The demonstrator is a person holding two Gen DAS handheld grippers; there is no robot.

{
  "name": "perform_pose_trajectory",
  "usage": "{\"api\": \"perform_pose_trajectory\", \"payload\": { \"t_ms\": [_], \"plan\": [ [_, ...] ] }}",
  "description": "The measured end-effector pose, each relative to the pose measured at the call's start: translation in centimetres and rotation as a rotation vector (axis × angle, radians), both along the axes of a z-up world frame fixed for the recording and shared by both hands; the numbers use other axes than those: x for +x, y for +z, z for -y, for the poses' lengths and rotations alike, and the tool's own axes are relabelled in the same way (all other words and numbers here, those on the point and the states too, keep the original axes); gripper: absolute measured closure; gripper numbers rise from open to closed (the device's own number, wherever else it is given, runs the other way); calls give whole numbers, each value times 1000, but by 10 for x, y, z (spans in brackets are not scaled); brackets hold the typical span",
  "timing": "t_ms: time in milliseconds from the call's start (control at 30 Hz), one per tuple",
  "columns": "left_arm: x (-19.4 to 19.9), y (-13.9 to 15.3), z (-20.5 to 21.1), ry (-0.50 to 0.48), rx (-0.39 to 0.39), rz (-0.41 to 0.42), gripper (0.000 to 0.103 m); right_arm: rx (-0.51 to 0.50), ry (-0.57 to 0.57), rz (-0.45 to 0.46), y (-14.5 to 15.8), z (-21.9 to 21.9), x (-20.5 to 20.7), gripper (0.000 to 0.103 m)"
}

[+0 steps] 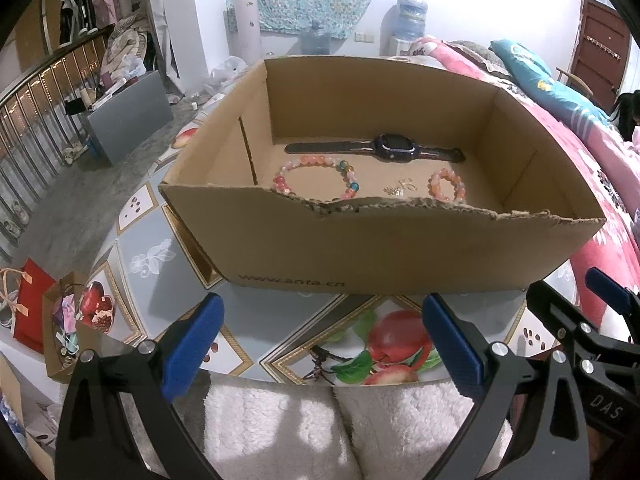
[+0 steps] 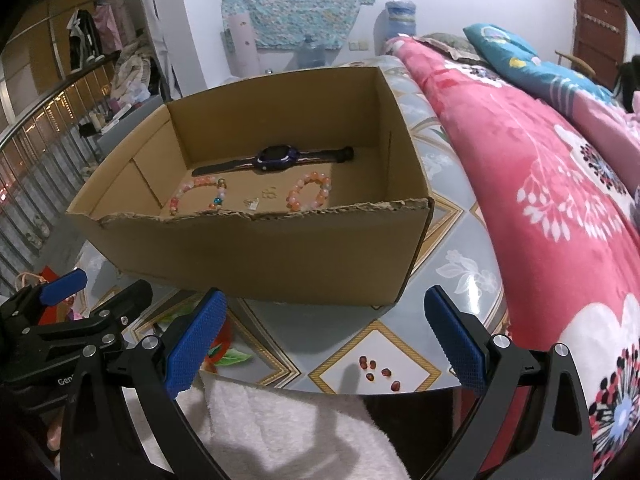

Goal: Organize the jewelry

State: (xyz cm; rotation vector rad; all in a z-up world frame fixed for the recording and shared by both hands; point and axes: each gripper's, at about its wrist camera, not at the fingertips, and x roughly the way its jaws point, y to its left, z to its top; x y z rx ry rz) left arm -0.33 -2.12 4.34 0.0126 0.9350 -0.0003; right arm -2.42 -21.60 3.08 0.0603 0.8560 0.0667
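from the left wrist view: left hand-held gripper point(image 1: 322, 338) released, blue pads wide apart and empty, hovering just short of the near wall of an open cardboard box point(image 1: 384, 248) printed with a web address. box standing on a round surface point(image 1: 140, 248) covered in a fruit-and-flower patterned cloth. inside the box, on its floor: a dark blue smartwatch point(image 1: 394, 146) lying flat along the back wall, strap stretched out to both sides; a larger pink beaded bracelet point(image 1: 316, 178) with a few blue beads, in front of the watch toward the left; a smaller pink beaded bracelet point(image 1: 446, 186) toward the right; small silver earrings point(image 1: 402, 188) between the two bracelets. near rim of the box torn and ragged. right hand-held gripper point(image 1: 592, 312) just beside at the right edge, also off the box. white fluffy fabric point(image 1: 340, 428) below the surface edge. from the right wrist view: right hand-held gripper point(image 2: 324, 336) released too, pads spread and empty, above the surface point(image 2: 460, 240) near the box point(image 2: 260, 256). same contents seen in the box: smartwatch point(image 2: 278, 157) at the back, larger bracelet point(image 2: 198, 196) left, smaller bracelet point(image 2: 308, 193) right, earrings point(image 2: 262, 198) between. left hand-held gripper point(image 2: 76, 292) at the lower left. pink floral blanket point(image 2: 540, 200) on a bed to the right of the surface.
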Motion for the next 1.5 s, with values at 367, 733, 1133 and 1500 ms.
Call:
{"api": "perform_pose_trajectory", "payload": {
  "t_ms": [367, 733, 1133, 1500],
  "plan": [
    [4, -6, 3, 3, 0, -11, 6, -15, -3, -11, -2, 1, 4, 8],
    [6, -8, 5, 5, 2, -15, 6, -14, -3, -18, -3, 2, 6, 8],
    [6, -8, 6, 5, 2, -15, 6, -13, -2, -19, -3, 3, 7, 8],
    [6, -7, 6, 5, 2, -15, 6, -15, -2, -17, -3, 3, 7, 8]
  ]
}}
